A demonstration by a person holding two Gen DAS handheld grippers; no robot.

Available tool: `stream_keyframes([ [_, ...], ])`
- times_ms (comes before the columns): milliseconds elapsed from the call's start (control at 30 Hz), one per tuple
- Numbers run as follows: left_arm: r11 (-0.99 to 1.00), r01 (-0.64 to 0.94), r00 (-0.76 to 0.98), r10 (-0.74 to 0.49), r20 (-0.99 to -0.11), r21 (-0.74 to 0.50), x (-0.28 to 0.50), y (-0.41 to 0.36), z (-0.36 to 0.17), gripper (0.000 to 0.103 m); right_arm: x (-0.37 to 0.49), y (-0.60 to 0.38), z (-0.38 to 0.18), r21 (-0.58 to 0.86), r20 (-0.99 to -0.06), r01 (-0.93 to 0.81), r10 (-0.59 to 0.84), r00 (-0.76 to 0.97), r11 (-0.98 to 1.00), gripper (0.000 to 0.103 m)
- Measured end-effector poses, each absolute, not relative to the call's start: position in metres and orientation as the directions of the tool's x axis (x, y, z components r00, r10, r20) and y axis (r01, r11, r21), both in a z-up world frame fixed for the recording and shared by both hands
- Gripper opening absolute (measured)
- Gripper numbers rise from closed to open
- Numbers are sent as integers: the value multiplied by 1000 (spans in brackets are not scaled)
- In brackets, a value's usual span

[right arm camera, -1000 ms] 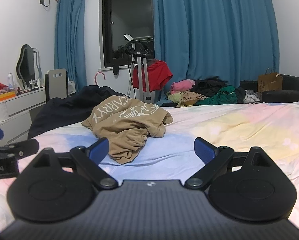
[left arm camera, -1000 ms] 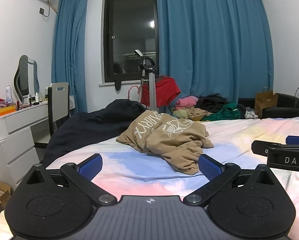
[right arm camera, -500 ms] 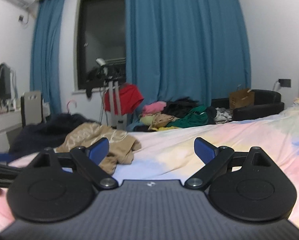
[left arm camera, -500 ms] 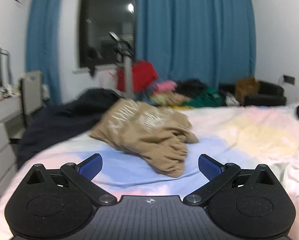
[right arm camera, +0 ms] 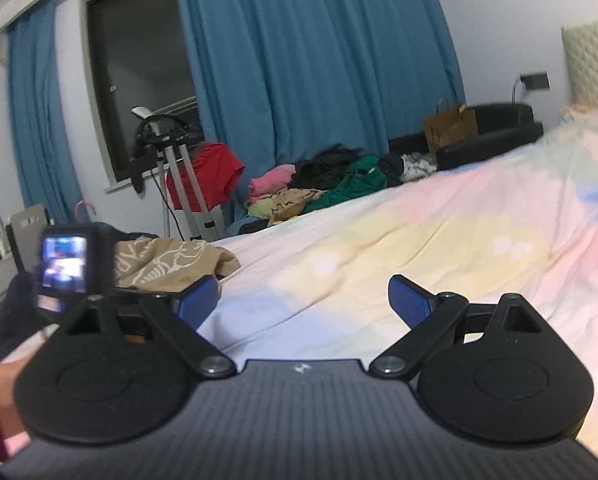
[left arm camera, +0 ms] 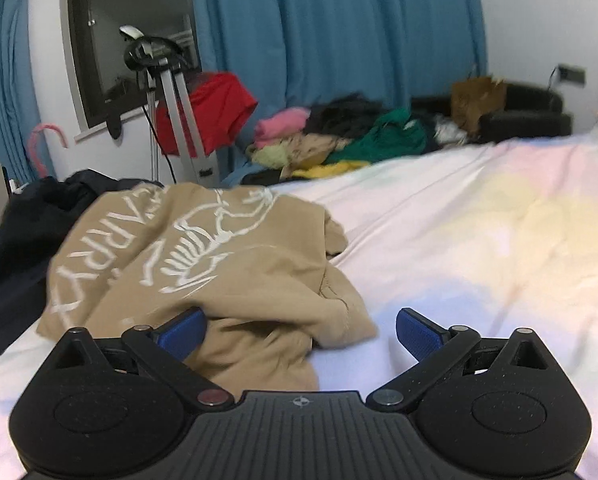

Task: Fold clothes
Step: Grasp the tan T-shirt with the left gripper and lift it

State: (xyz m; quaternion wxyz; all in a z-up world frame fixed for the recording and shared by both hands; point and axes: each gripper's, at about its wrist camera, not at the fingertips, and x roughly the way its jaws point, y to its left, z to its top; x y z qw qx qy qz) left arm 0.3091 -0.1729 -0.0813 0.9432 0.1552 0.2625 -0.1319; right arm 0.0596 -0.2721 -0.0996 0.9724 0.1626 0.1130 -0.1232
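Since a second ago the left gripper has swung in close to the tan shirt, which then lay well ahead on the bed and now fills the lower left of its view. It points down over the shirt's near edge; its jaws stand wide and are starting to close, with loose tan folds between the blue ribbed pads, not yet pinched. The right gripper has rolled, so the room tilts in its view; it hangs over bare sheet with fingers spread and nothing between them.

That shirt lies crumpled at the bed's left edge, its long axis running from near left to far right, white lettering along the left side. It is soft matte cotton, bunched into rounded folds, on a smooth pastel bedsheet, against a dark garment.
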Motion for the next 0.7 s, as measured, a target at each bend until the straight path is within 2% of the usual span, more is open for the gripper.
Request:
stream_keyframes([
  [67,923,295,822,-112,-559,247,326,-175,-92,79,69,-272,-108,292,-262,278,-203,944,915,93],
  [133,936,256,818,-77,-570,240,336,-169,-96,46,79,-271,-115,294,-266,274,-197,944,916,93],
  [167,950,237,814,-81,-576,202,337,-160,-92,37,83,-269,-119,295,-269,265,-187,945,918,93],
  [200,963,221,811,-94,-578,153,337,-150,-87,21,87,-267,-122,294,-272,257,-178,946,921,93],
  [267,975,214,817,-147,-558,56,331,-127,-71,18,93,-262,-124,280,-270,238,-162,949,930,93],
  [333,973,231,839,-213,-500,-26,313,-103,-49,17,95,-258,-124,268,-258,221,-151,954,938,93],
  [533,931,296,858,-358,-369,-214,235,-32,12,16,82,-246,-115,232,-211,210,-162,964,950,93],
  [700,894,368,854,-433,-288,-254,152,10,32,16,62,-230,-98,215,-188,153,-113,976,964,93],
])
